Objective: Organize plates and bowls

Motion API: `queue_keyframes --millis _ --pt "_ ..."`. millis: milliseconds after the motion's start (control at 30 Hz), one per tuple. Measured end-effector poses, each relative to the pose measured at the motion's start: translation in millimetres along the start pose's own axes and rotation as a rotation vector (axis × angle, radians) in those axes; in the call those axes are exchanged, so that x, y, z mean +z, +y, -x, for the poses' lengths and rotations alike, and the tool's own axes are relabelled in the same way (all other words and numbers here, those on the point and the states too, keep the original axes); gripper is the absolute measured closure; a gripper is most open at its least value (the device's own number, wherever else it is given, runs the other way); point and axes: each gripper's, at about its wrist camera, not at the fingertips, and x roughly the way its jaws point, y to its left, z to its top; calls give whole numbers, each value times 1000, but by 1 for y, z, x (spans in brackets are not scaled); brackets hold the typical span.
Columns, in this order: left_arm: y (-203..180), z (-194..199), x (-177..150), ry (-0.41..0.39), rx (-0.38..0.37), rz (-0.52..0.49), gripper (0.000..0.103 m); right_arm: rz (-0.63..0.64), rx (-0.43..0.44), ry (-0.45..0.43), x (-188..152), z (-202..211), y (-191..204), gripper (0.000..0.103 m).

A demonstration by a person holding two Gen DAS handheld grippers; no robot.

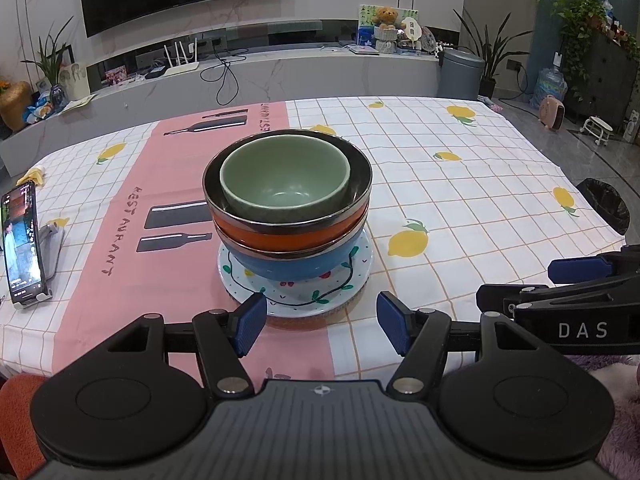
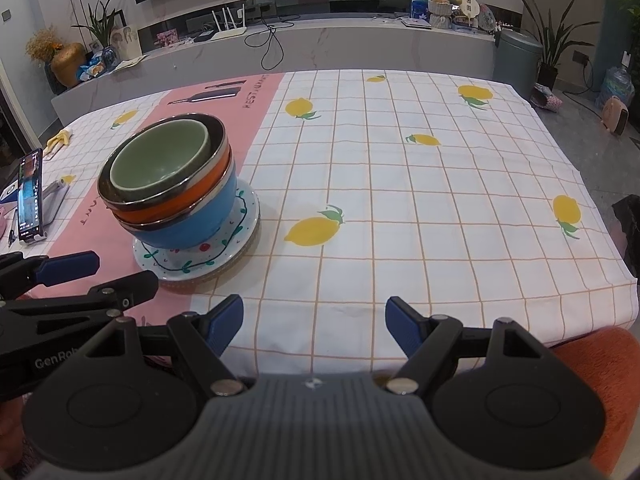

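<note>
A green bowl (image 1: pixel 285 178) sits nested in an orange bowl (image 1: pixel 280 236), which sits in a blue bowl (image 1: pixel 288 266), all stacked on a white patterned plate (image 1: pixel 352 276) in mid-table. The stack also shows in the right wrist view: green bowl (image 2: pixel 160 160), orange bowl (image 2: pixel 176 208), blue bowl (image 2: pixel 188 228), plate (image 2: pixel 236 240). My left gripper (image 1: pixel 322 322) is open and empty, just in front of the plate. My right gripper (image 2: pixel 314 326) is open and empty, near the table's front edge to the right of the stack.
A phone on a stand (image 1: pixel 22 240) stands at the left of the table. The tablecloth (image 2: pixel 400 200) has lemons and a pink strip. A TV console (image 1: pixel 260 72) runs behind the table. A black bin (image 1: pixel 606 204) is at the right.
</note>
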Motion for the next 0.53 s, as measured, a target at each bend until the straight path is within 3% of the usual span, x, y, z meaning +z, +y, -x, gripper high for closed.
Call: queue_keyframes --millis 533 --pt "-1 1 0 -5 -1 -7 29 3 2 2 0 0 0 26"
